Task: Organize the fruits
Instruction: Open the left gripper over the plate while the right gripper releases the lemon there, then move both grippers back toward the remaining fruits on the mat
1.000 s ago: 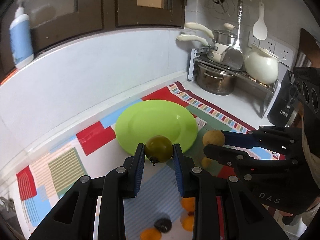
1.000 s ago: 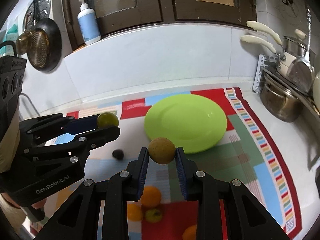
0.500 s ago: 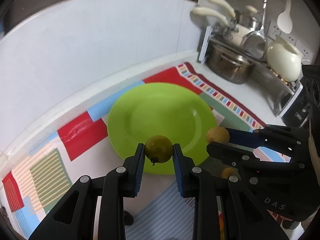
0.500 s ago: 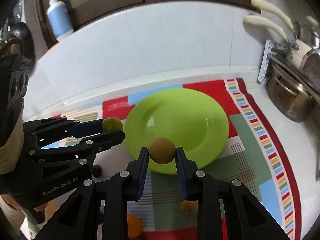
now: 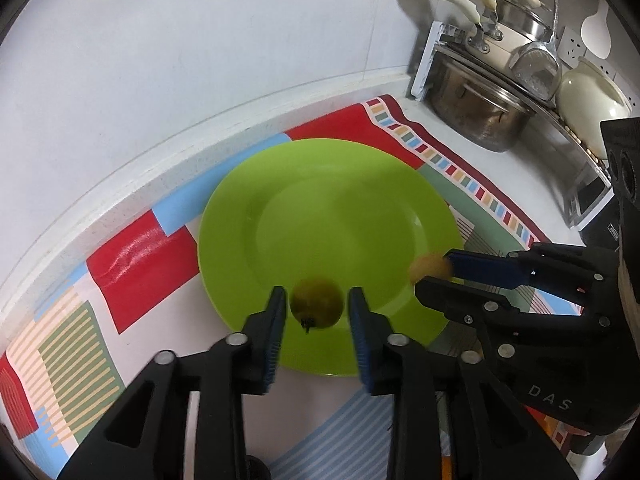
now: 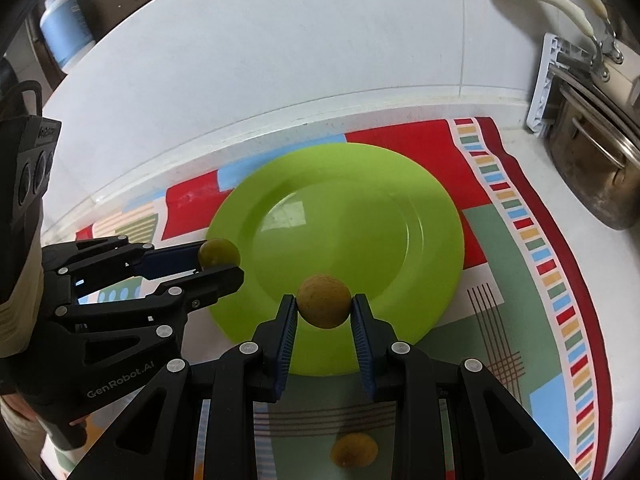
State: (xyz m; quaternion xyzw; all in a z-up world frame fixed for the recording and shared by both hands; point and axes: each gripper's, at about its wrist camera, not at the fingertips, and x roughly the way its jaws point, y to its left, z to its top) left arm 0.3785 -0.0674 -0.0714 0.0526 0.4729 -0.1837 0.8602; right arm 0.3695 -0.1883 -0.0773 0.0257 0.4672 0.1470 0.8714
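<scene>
Since a second ago both of my grippers have carried their fruit forward to above the near rim of the green plate (image 5: 320,184). Left gripper (image 5: 317,307) looks just parted: gaps beside the blurred green fruit (image 5: 317,304), likely dropping. Right gripper (image 6: 324,307) clamped on the tan fruit (image 6: 324,301). One more fruit (image 6: 354,450) lies on the surface.

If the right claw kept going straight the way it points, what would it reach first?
Most likely the green plate: the right claw, shut on a tan fruit, points over its near rim toward its bare centre. Height above the plate is unclear.
</scene>
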